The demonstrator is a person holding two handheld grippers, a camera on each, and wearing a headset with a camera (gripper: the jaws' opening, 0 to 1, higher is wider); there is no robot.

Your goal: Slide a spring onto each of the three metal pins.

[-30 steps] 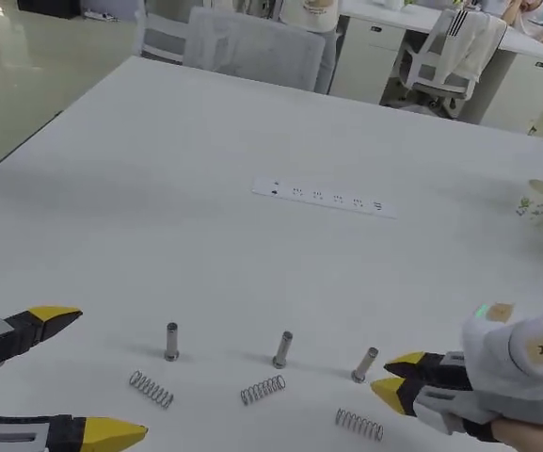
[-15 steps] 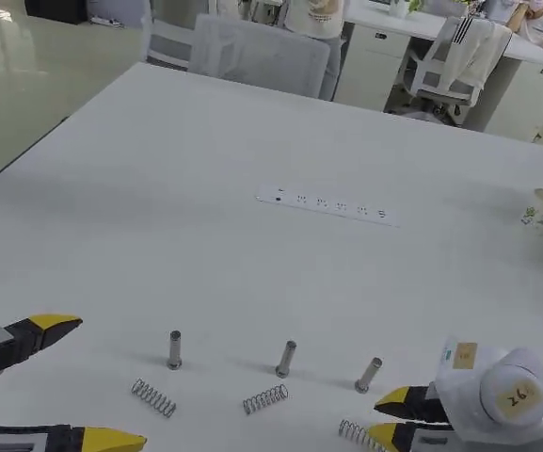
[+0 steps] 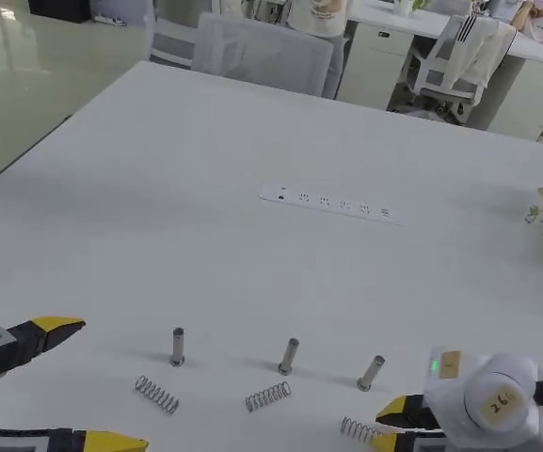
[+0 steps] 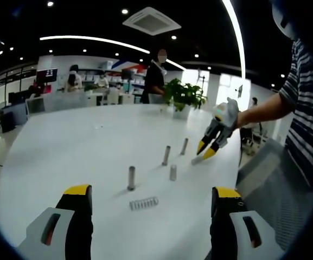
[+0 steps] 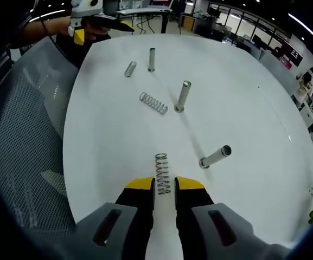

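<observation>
Right tongs point(image 5: 165, 184), narrow, are straddling the rightmost spring's point(image 5: 161, 165) near end on the counter point(image 5: 243, 97); can't tell if pinching. Left tongs point(image 4: 152, 190) are hovering wide.

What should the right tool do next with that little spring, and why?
Probably close the right tool gently on the spring. The spring's near end lies between the yellow tips, which look slightly apart, so it isn't gripped yet. The nearest pin has no spring on it.

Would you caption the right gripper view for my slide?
Right gripper straddles one end of a spring on the table, three bare pins beyond.
</observation>
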